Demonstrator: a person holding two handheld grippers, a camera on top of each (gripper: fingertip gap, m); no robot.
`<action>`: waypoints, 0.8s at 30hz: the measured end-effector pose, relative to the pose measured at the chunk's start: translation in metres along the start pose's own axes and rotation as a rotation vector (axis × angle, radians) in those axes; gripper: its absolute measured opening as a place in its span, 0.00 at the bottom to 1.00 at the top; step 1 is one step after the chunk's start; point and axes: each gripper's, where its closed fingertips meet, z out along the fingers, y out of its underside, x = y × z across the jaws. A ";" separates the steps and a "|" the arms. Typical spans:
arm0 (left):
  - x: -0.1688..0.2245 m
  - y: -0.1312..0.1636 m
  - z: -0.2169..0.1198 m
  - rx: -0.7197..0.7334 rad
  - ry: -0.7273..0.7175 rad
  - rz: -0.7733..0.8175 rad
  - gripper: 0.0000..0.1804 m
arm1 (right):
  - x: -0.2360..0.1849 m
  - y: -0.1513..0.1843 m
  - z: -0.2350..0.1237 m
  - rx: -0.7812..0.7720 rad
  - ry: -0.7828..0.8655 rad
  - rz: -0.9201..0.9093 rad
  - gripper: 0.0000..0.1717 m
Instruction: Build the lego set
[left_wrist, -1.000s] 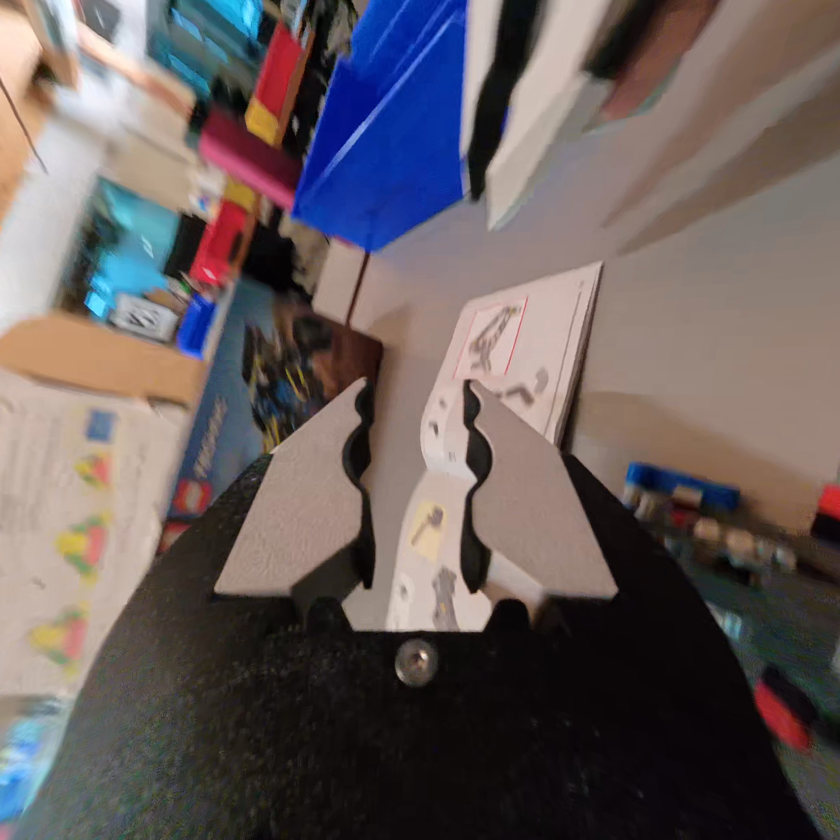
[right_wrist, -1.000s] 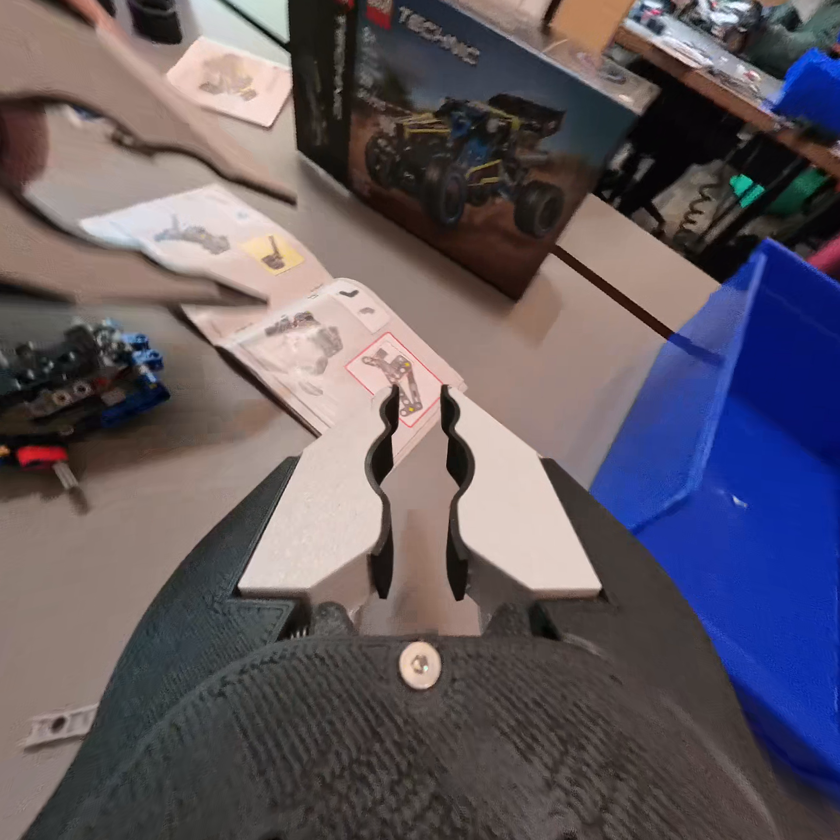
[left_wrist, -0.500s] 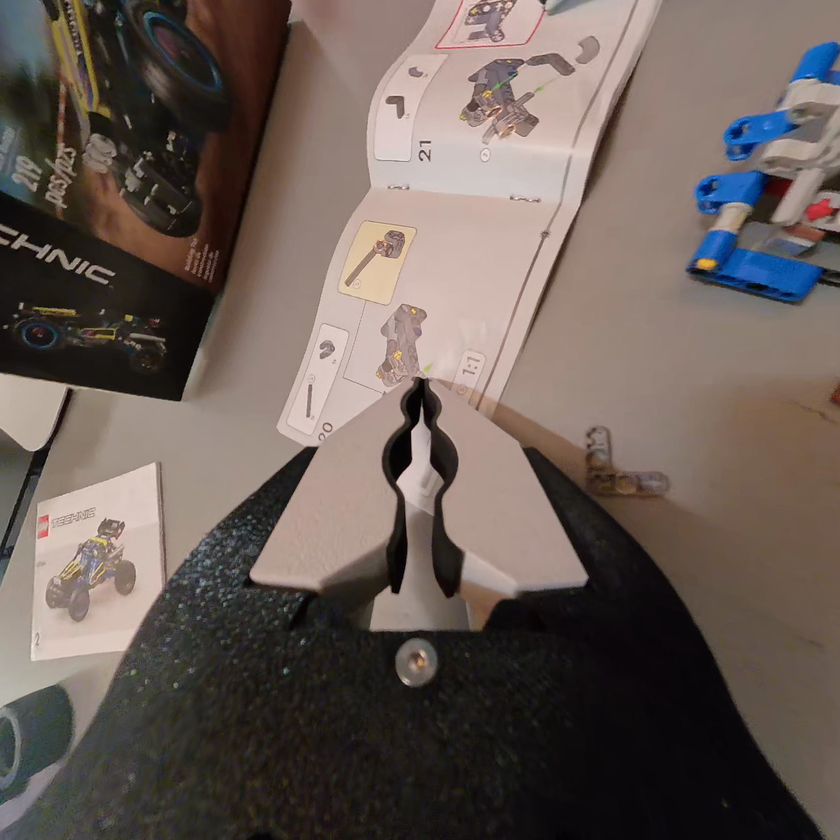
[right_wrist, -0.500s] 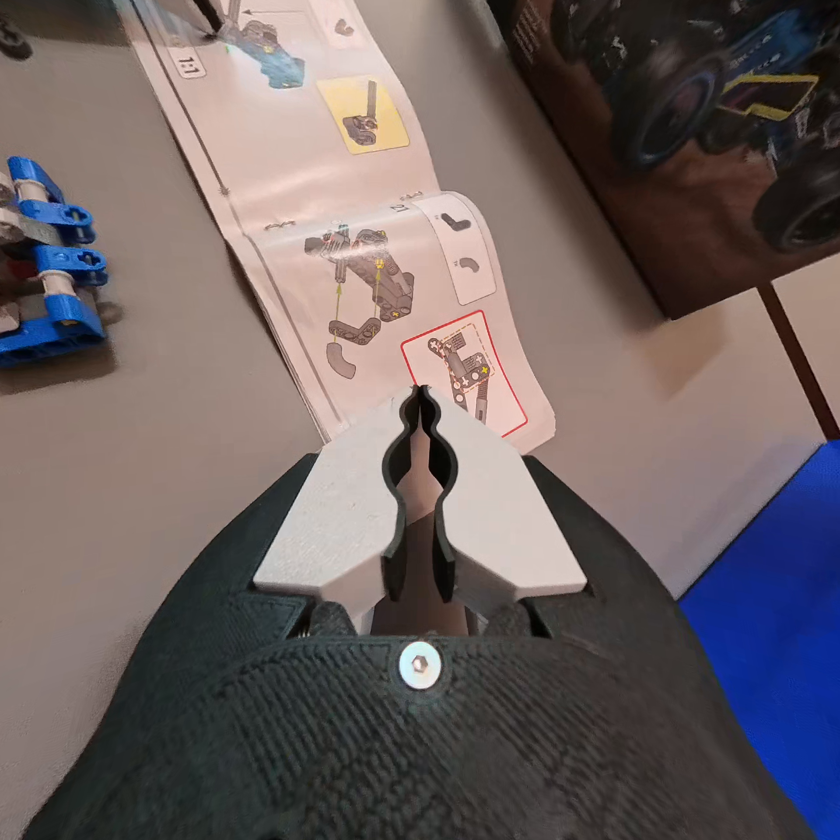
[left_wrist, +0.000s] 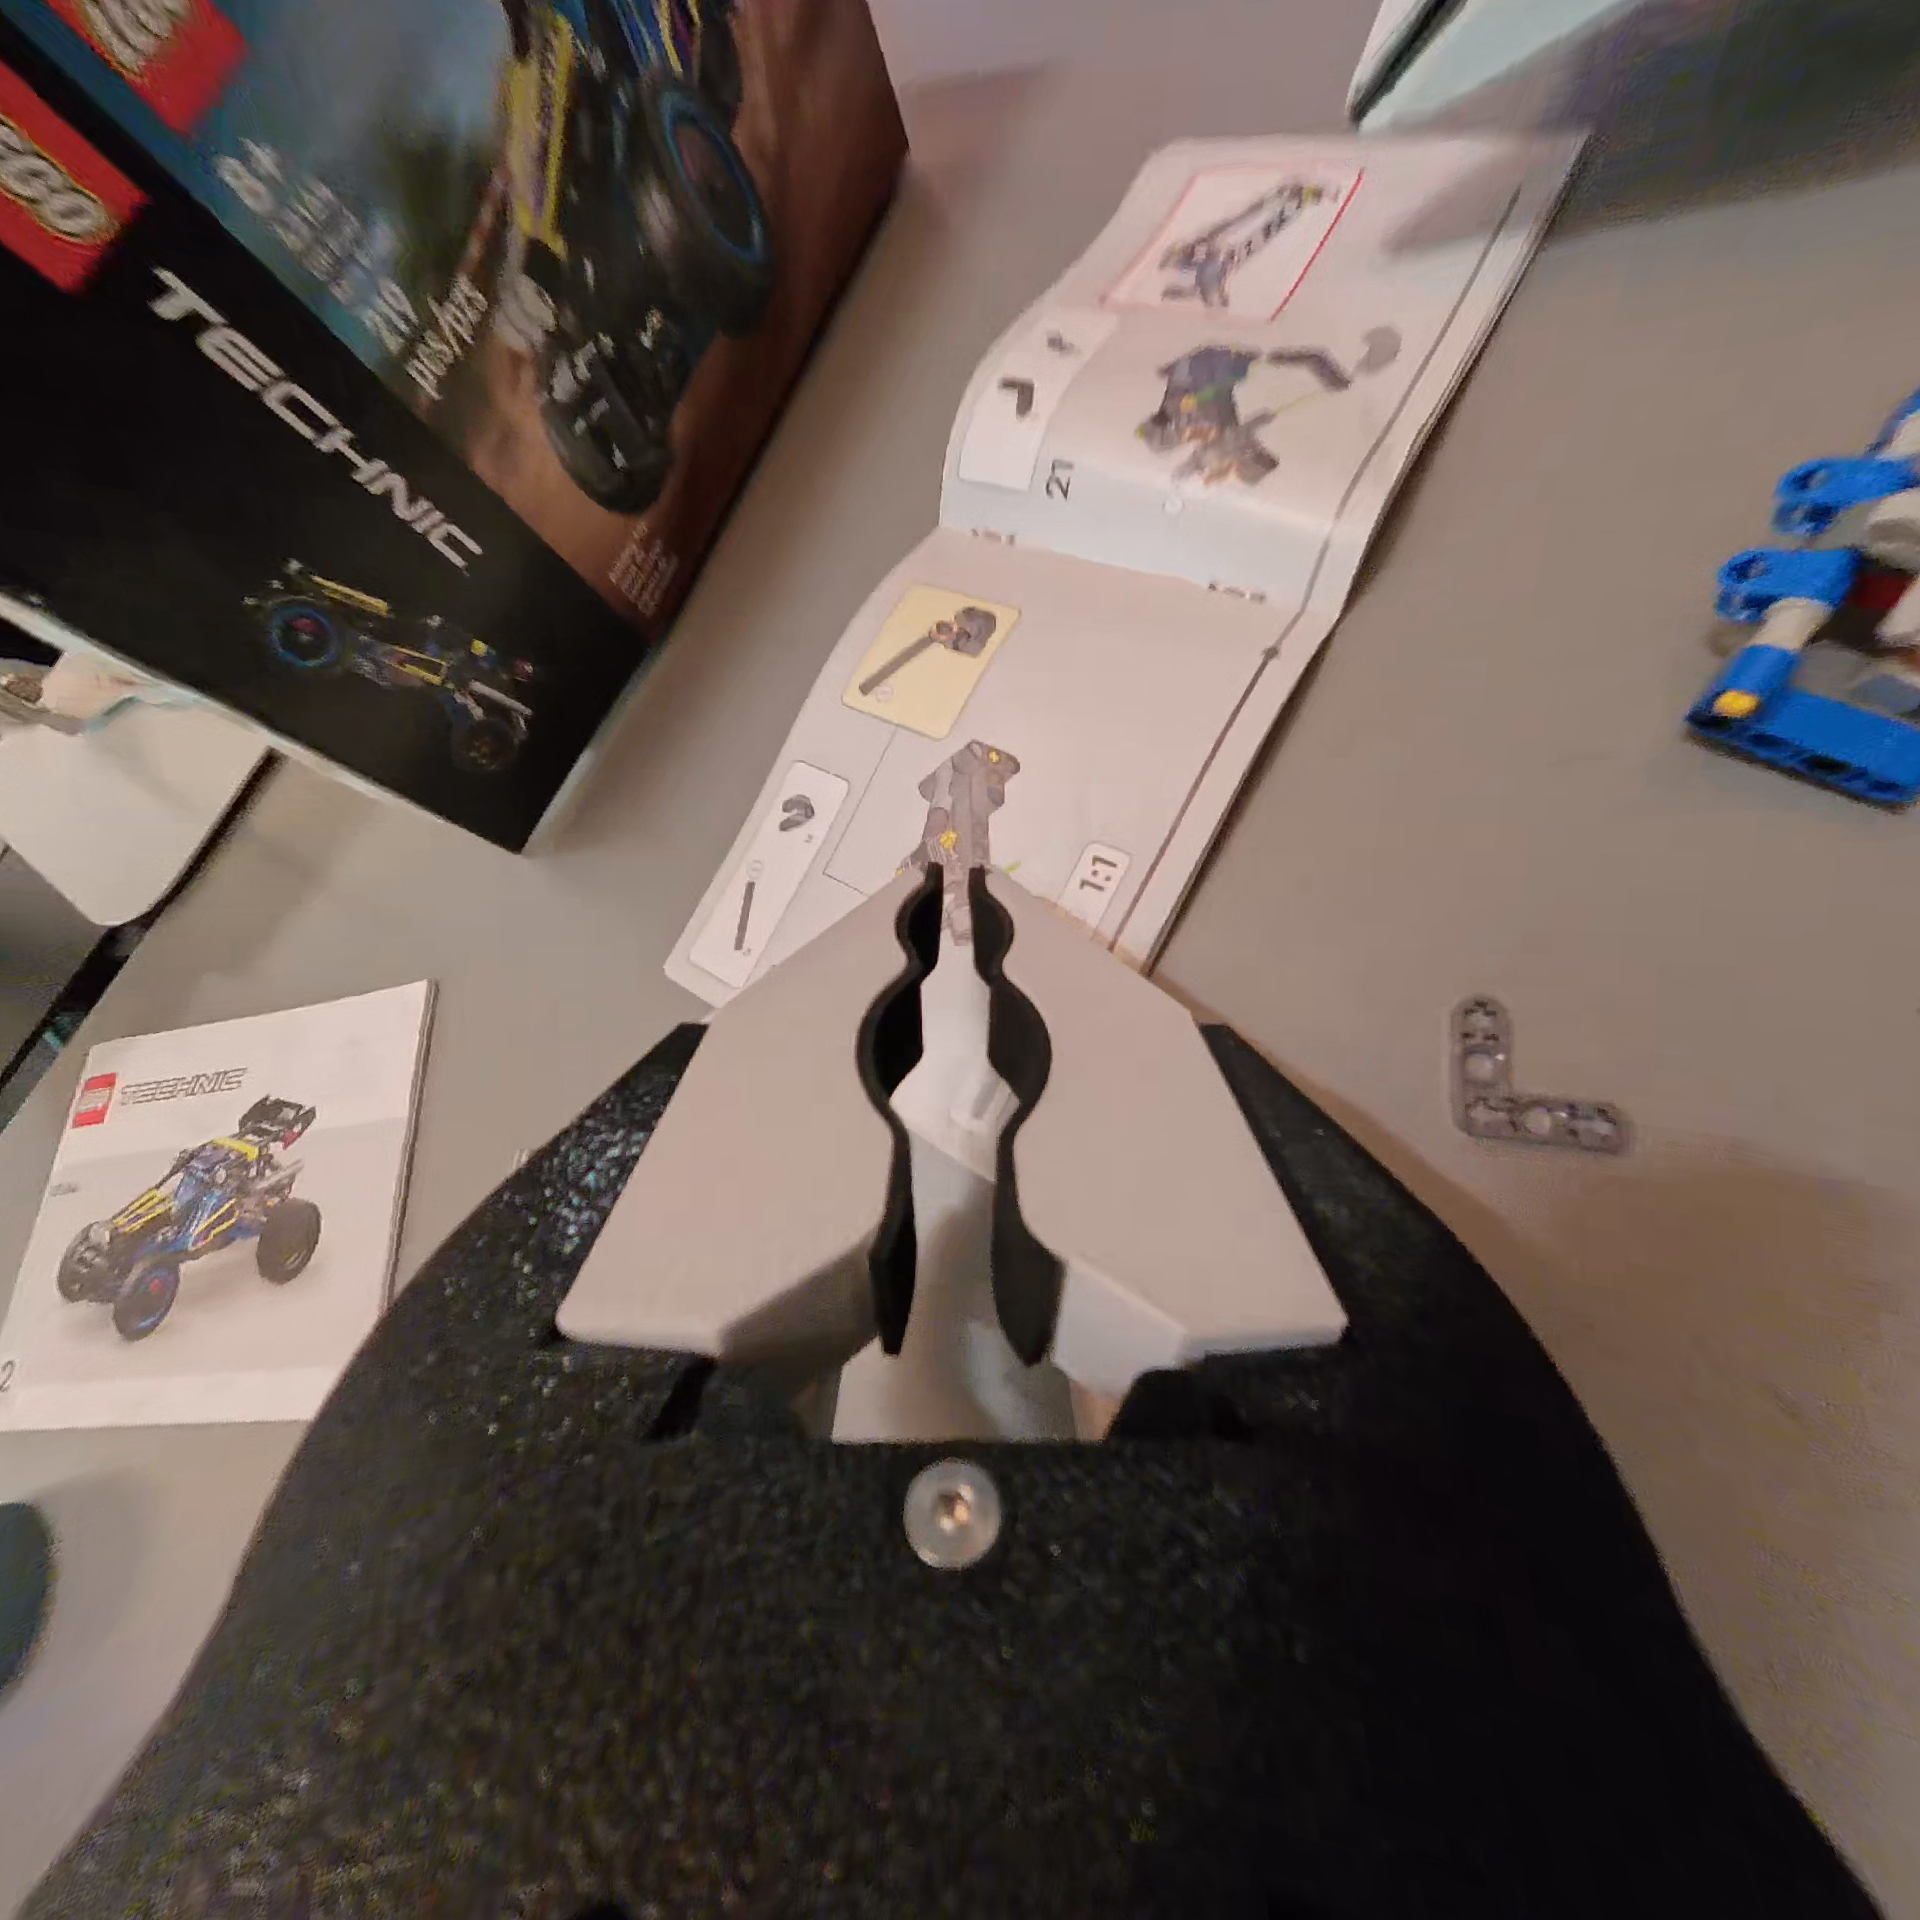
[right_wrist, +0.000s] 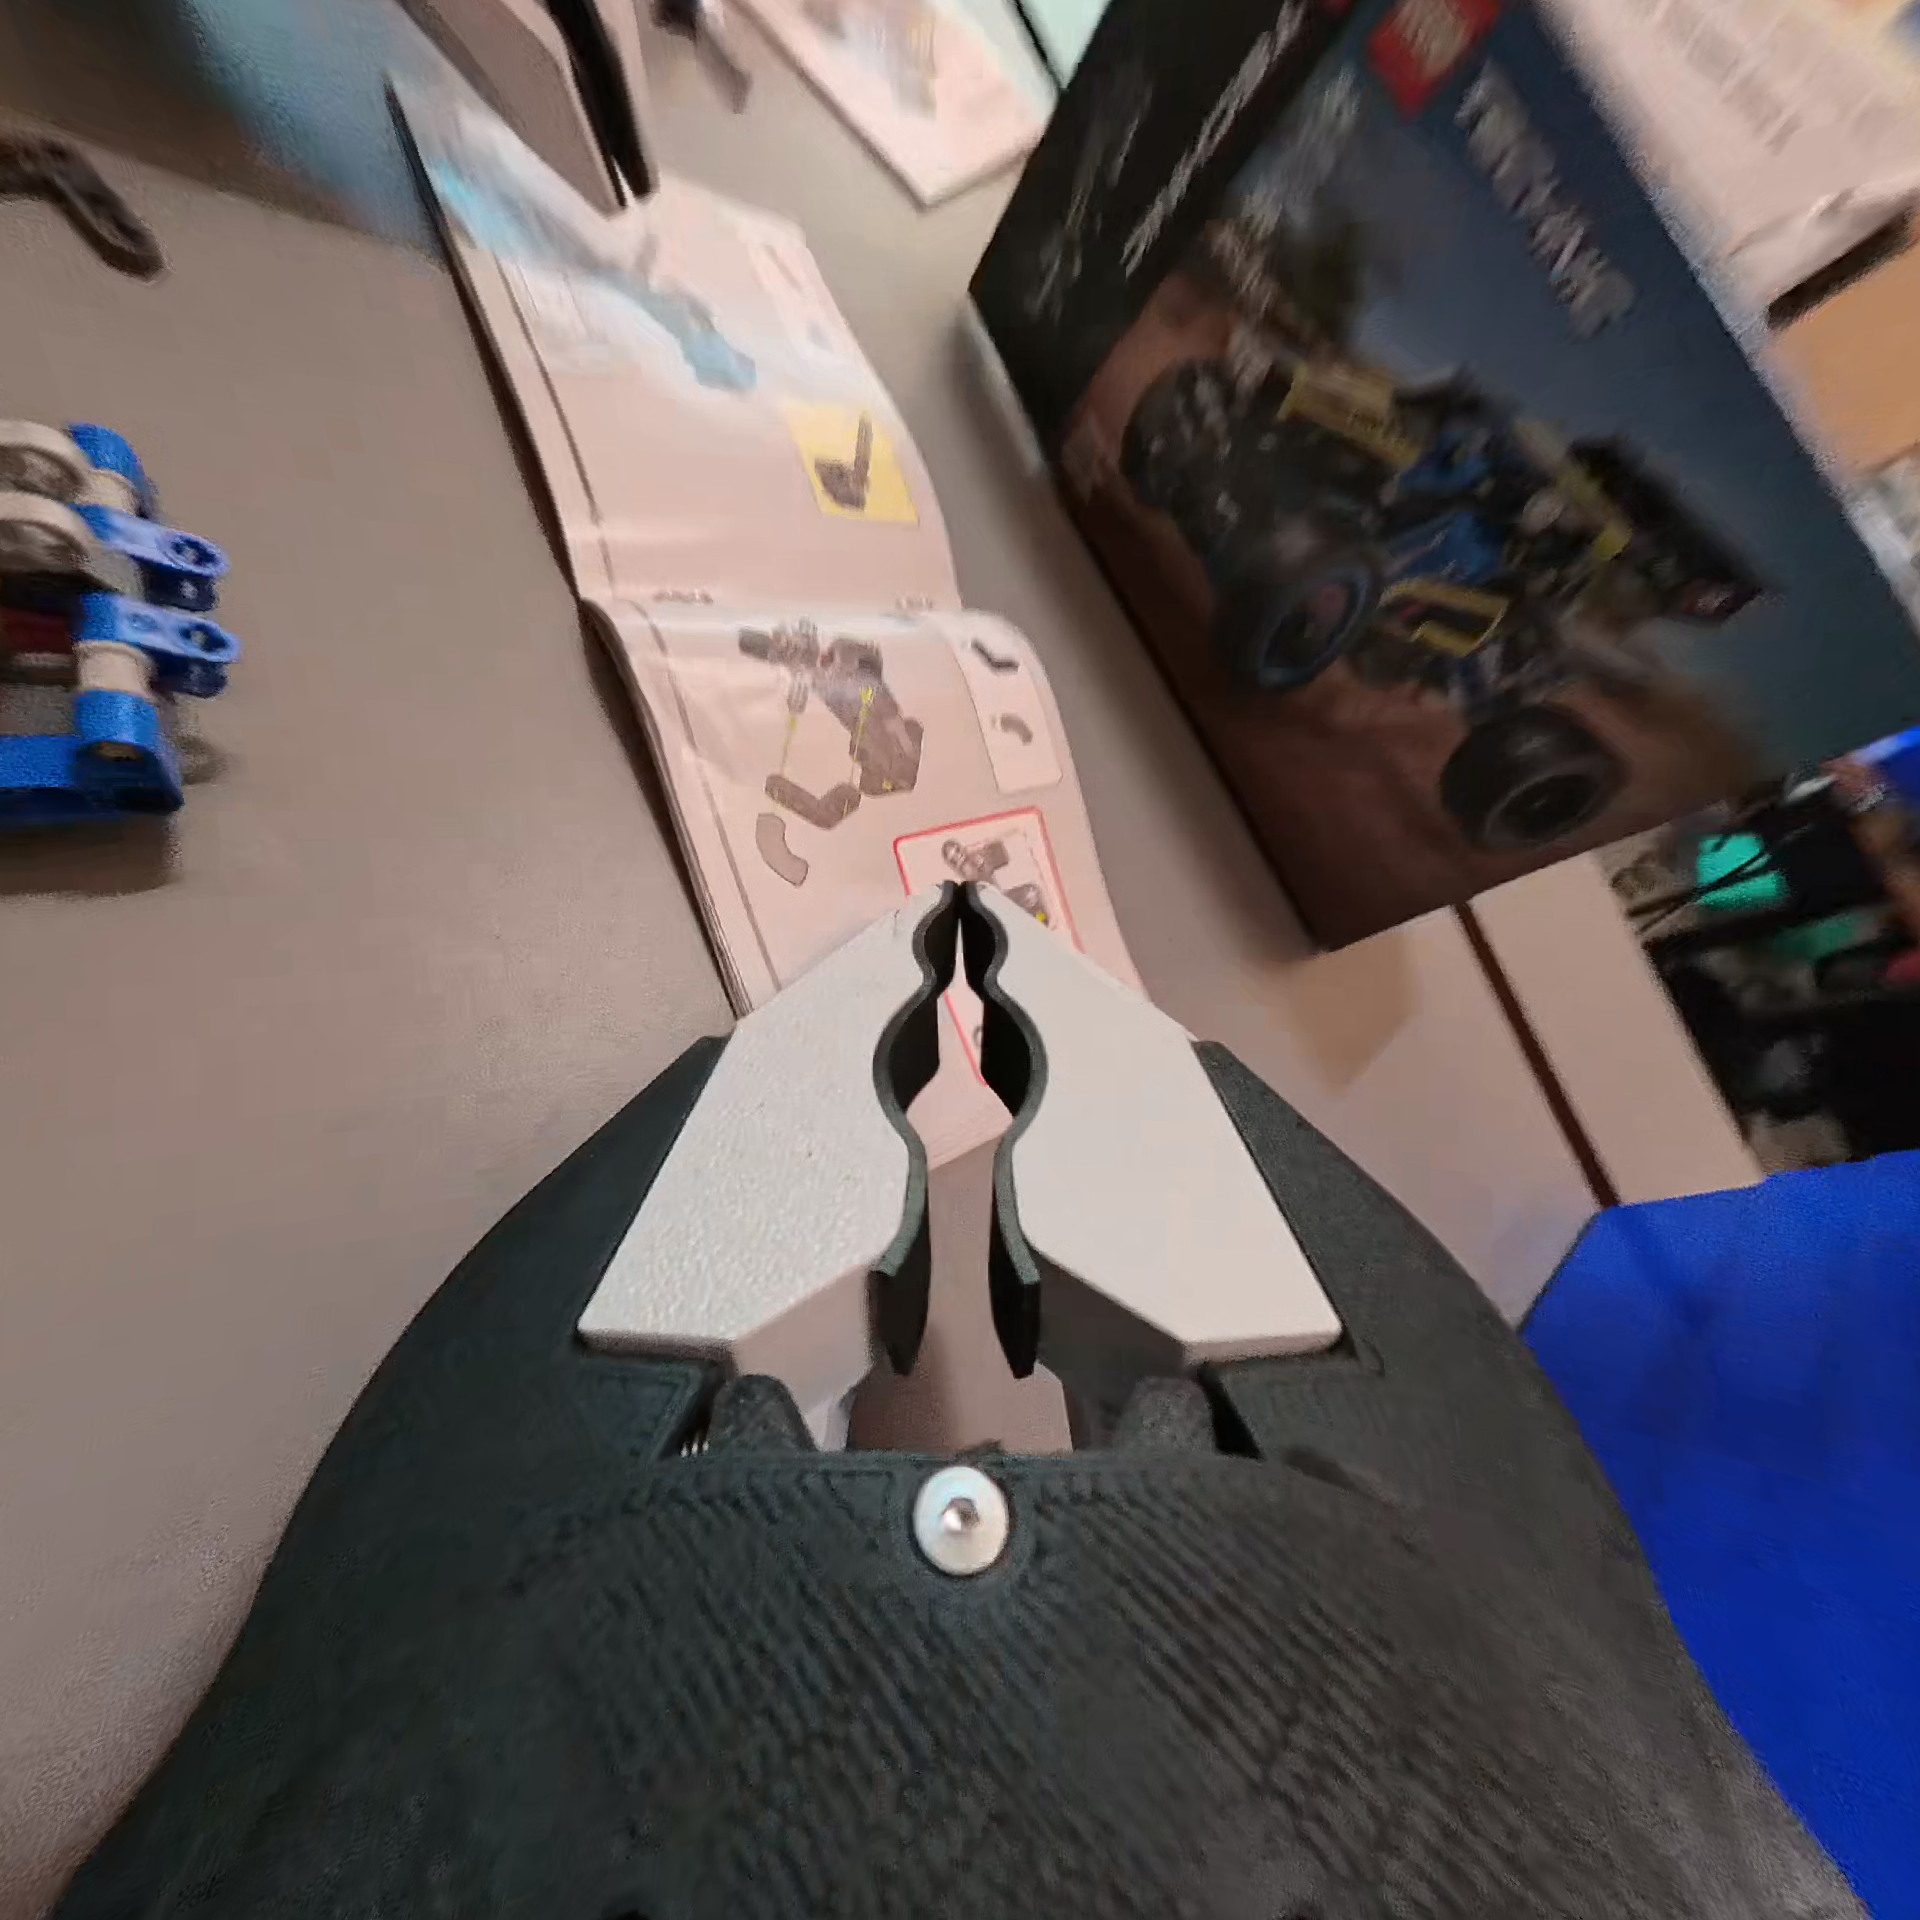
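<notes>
A smooth grey tabletop is lying in warm light, and a blurry, messy room is showing past its far edge.

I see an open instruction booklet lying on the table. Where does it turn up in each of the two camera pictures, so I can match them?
Left wrist view: the open booklet runs from upper right down to the centre, ending at the left gripper.
Right wrist view: the booklet runs from upper left down to the centre, ending at the right gripper.
Shared landmark: the big toy-car box beside it.

Left gripper fingers slightly parted, bare, right gripper fingers closed together, bare
</notes>
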 end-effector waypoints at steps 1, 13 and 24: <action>-0.001 -0.003 -0.003 0.025 0.006 -0.025 0.00 | 0.000 -0.006 -0.003 0.045 0.006 -0.014 0.00; 0.007 -0.010 -0.019 0.106 0.108 -0.128 0.00 | 0.010 0.000 -0.005 0.073 0.125 -0.096 0.00; 0.029 -0.021 -0.033 0.180 0.305 -0.171 0.00 | 0.007 -0.004 -0.003 0.090 0.121 -0.121 0.00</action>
